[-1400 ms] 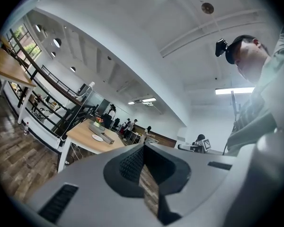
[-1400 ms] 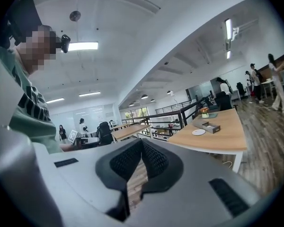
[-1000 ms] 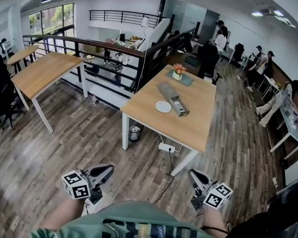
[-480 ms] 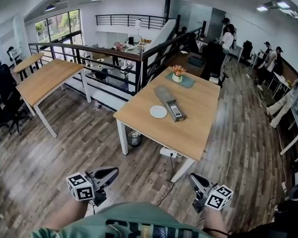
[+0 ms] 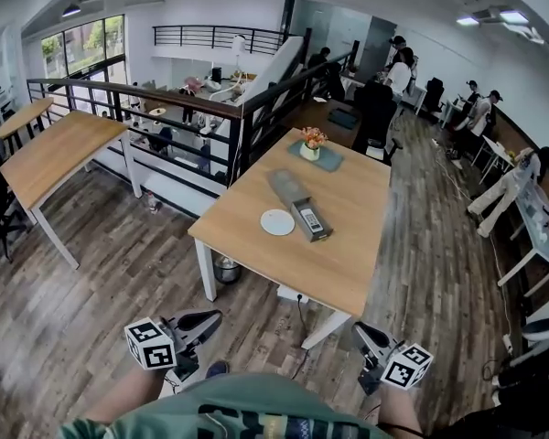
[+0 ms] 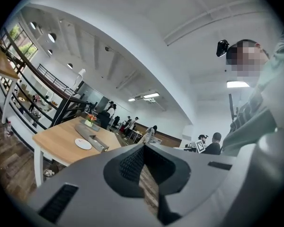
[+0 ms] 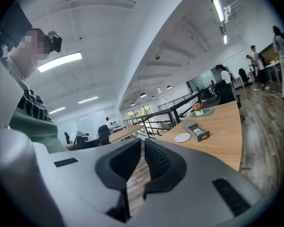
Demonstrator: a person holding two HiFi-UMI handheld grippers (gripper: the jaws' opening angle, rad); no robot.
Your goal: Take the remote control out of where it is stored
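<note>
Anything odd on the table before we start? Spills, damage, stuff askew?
Nothing spilled or visibly damaged. The long grey box lies at a slant to the edges of the table, with the remote showing in its near end. The white disc and flower pot look normal.

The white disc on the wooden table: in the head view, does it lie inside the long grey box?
No, the white disc lies flat on the table beside the long grey box, at its left side.

Bright, even light; fisheye-warped edges.
</note>
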